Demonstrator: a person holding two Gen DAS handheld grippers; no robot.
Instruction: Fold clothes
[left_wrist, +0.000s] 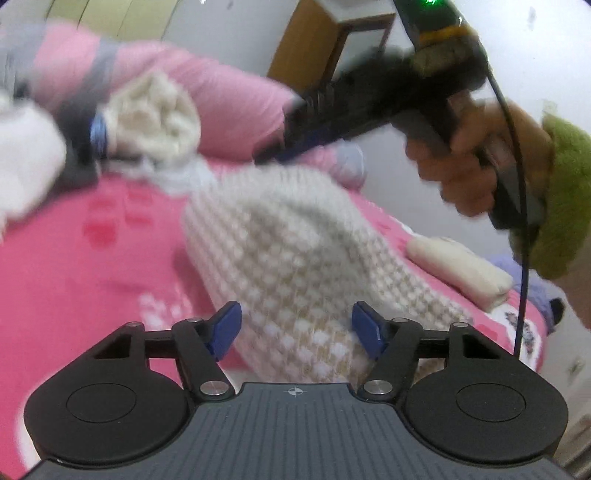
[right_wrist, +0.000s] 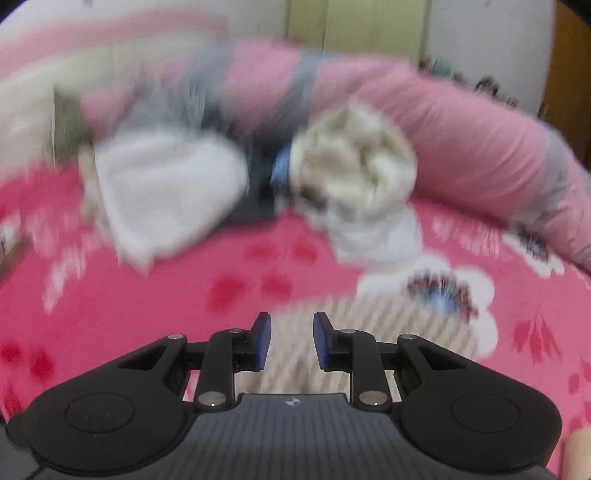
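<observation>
Cream, chunky-knit wool fills the middle of the left wrist view: the knitted sweater (left_wrist: 295, 254) lies bunched on the pink bedspread (left_wrist: 74, 266), its long axis running from the left gripper (left_wrist: 295, 325) up and away toward the long pink bolster (left_wrist: 229, 99) behind it. Its near end sits right between the left gripper's blue pads (left_wrist: 225, 328), which stand fairly wide and, as far as the blur allows, do not press on the knit, so nothing is held there. The right gripper (right_wrist: 291, 339) comes at the sweater from the far end, with the person's hand (left_wrist: 469, 162) and green cuff (left_wrist: 565, 192) above and beside it. In its own view the jaws are narrowly apart with the ribbed knit (right_wrist: 354, 332) directly below and ahead of them; whether they pinch any of it I cannot tell. The left gripper looks the nearer one for a grasp of the sweater's near edge. Beyond the sweater, rolled cream and white garments (right_wrist: 354, 162) rest against the bolster.
</observation>
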